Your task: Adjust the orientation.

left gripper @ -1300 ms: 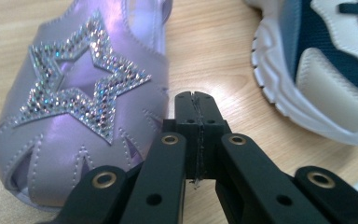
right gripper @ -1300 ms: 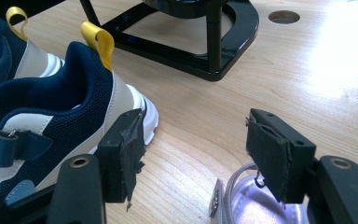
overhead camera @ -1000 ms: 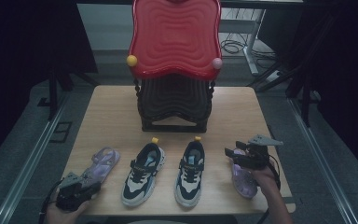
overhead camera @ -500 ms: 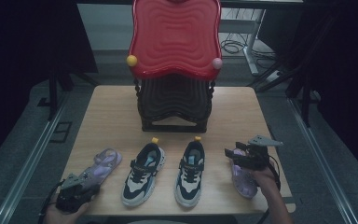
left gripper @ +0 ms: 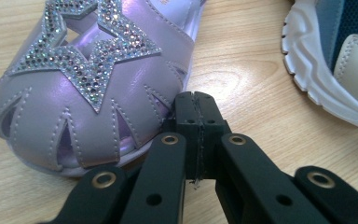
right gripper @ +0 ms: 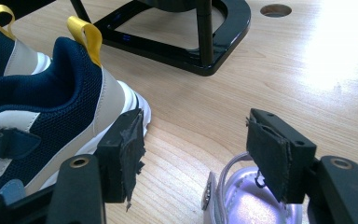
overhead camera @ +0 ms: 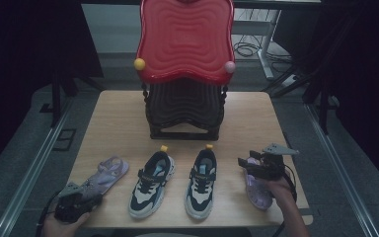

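Observation:
A lilac sandal with a glittery star on its toe lies at the table's front left. My left gripper is shut with nothing between its jaws, its tips low by the sandal's toe edge; in the high view the left gripper sits at the sandal's near end. A second lilac sandal lies at the front right. My right gripper hangs open just above that sandal's heel strap, seen from above as the right gripper.
Two navy and white sneakers with yellow heel loops stand side by side between the sandals. A black rack with a red wavy top stands behind them at mid-table. The rack's black base lies ahead of the right gripper.

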`<state>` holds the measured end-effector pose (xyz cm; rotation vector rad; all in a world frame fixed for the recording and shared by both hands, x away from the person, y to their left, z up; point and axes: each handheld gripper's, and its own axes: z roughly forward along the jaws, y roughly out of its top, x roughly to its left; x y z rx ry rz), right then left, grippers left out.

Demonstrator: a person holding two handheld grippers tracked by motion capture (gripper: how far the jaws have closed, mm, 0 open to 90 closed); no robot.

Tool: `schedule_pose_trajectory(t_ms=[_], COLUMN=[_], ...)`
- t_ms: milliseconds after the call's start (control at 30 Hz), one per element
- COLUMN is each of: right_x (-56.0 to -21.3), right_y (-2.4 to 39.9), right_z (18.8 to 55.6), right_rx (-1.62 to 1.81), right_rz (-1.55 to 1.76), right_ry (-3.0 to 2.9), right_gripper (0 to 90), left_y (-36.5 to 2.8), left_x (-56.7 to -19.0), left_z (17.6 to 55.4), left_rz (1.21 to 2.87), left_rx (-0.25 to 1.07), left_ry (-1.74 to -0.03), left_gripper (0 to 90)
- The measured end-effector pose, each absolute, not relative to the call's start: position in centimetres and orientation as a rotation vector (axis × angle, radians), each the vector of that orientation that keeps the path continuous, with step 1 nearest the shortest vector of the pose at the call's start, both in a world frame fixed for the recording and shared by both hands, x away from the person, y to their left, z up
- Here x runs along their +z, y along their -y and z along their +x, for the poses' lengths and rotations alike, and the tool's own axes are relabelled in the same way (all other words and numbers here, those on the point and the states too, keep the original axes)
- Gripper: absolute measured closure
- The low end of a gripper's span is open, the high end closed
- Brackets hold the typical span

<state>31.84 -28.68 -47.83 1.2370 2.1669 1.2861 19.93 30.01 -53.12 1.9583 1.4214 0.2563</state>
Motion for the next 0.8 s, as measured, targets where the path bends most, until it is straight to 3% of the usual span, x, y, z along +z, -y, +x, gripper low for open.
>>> schedule_pose_trajectory(t_ms=[800], right_x=[-47.8], right_y=[28.8], right_z=[31.8], right_rx=[1.282], right_rz=[1.236], right_ry=[-2.162], right_gripper=[37.4], left_y=[-32.7], left_x=[-53.1], left_z=[20.3], left_rz=[1.909], left_rx=[0.291], left_ry=[-1.512], left_gripper=[89.8])
